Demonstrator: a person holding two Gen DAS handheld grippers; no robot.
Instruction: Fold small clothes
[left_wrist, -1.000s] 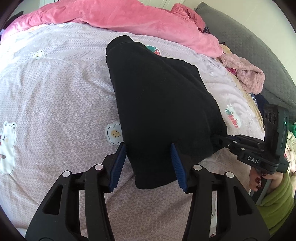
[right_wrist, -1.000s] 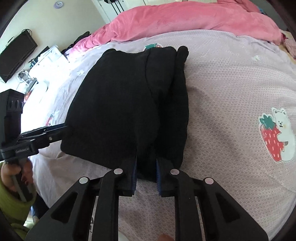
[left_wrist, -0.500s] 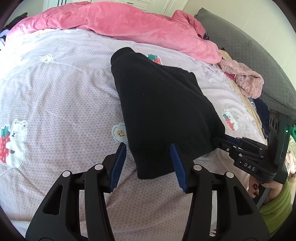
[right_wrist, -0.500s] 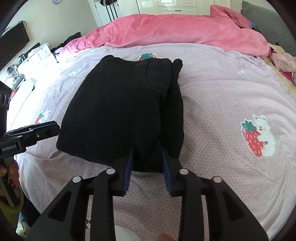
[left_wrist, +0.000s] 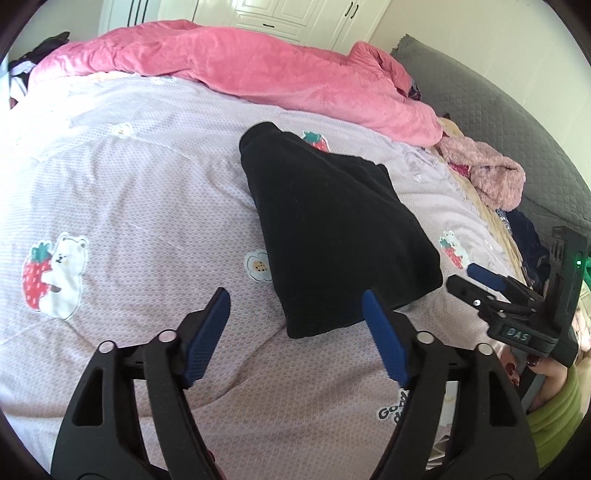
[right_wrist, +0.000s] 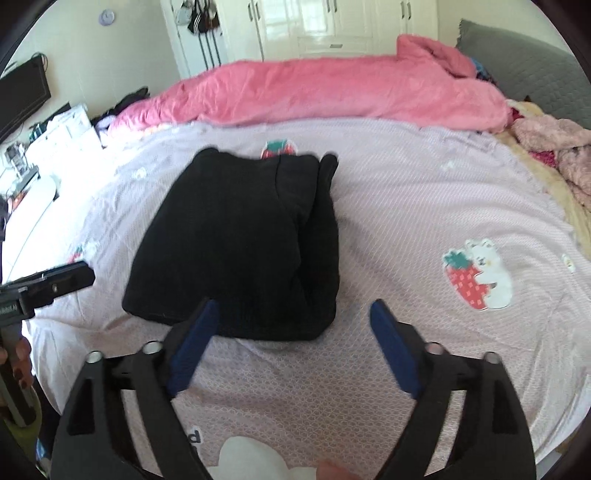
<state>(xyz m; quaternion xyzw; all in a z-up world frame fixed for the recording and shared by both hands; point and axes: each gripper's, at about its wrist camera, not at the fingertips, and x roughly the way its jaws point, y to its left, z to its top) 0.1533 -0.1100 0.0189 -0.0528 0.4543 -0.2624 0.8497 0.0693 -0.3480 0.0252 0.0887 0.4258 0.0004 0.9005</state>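
A folded black garment (left_wrist: 332, 229) (right_wrist: 243, 243) lies flat on the lilac bedsheet (left_wrist: 129, 192) (right_wrist: 424, 206). My left gripper (left_wrist: 295, 314) hangs just short of its near corner, jaws opening, nothing pressed between the blue pads. My right gripper (right_wrist: 291, 328) hovers before the garment's near edge, jaws opening wide, with no cloth held. Each gripper shows in the other's view: the right one (left_wrist: 476, 277) at the garment's right side, the left one (right_wrist: 70, 277) at its left corner.
A pink duvet (left_wrist: 240, 70) (right_wrist: 332, 92) is heaped along the far side of the bed. A fuzzy pink garment (left_wrist: 487, 177) and other clothes lie by the grey headboard (left_wrist: 517, 122). White wardrobes (right_wrist: 314, 26) stand behind. A hand and green sleeve (left_wrist: 554, 398) hold the right gripper.
Both grippers have let go of the black garment's near edge, opened wide, and pulled back and up. The garment stays folded on the sheet.
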